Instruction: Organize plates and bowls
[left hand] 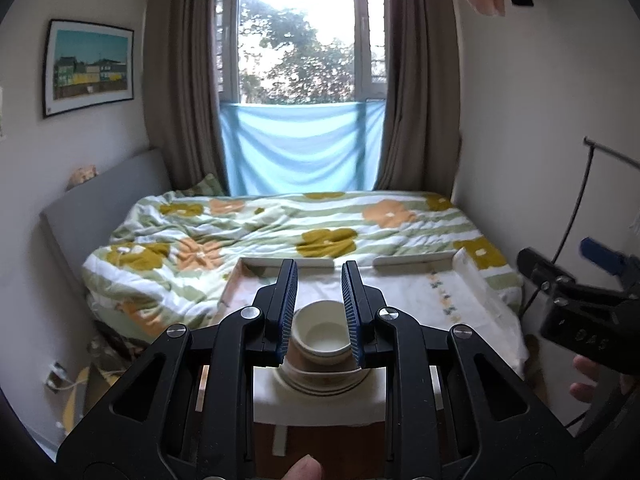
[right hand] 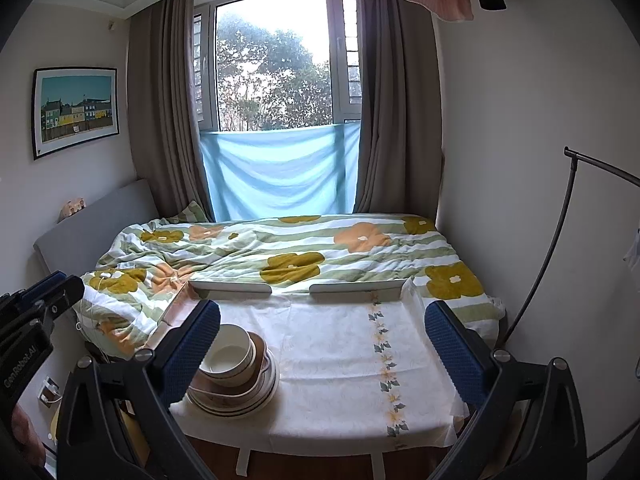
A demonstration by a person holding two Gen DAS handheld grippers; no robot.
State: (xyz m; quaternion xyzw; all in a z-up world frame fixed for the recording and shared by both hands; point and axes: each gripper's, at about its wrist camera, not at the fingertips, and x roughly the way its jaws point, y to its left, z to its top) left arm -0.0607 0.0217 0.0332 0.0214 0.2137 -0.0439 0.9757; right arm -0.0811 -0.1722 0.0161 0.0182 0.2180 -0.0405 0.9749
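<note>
A stack of dishes sits at the near left corner of the cloth-covered table (right hand: pixel 340 368): several plates (right hand: pixel 240 400) at the bottom, a brown bowl (right hand: pixel 258 350) on them, and a cream bowl (right hand: pixel 230 354) on top. In the left wrist view the cream bowl (left hand: pixel 320 334) and plates (left hand: pixel 320 386) show just beyond my left gripper (left hand: pixel 320 266). Its blue pads stand at a narrow gap, shut, with nothing between them. My right gripper (right hand: pixel 324 348) is wide open over the table, to the right of the stack, holding nothing.
Low raised rails (right hand: pixel 230 287) edge the table's far and left sides. A bed with a flowered quilt (right hand: pixel 280 248) lies behind it, under a curtained window. A black curved rack pole (right hand: pixel 556 240) stands at the right wall. A thumb (left hand: pixel 304 468) shows at the bottom edge.
</note>
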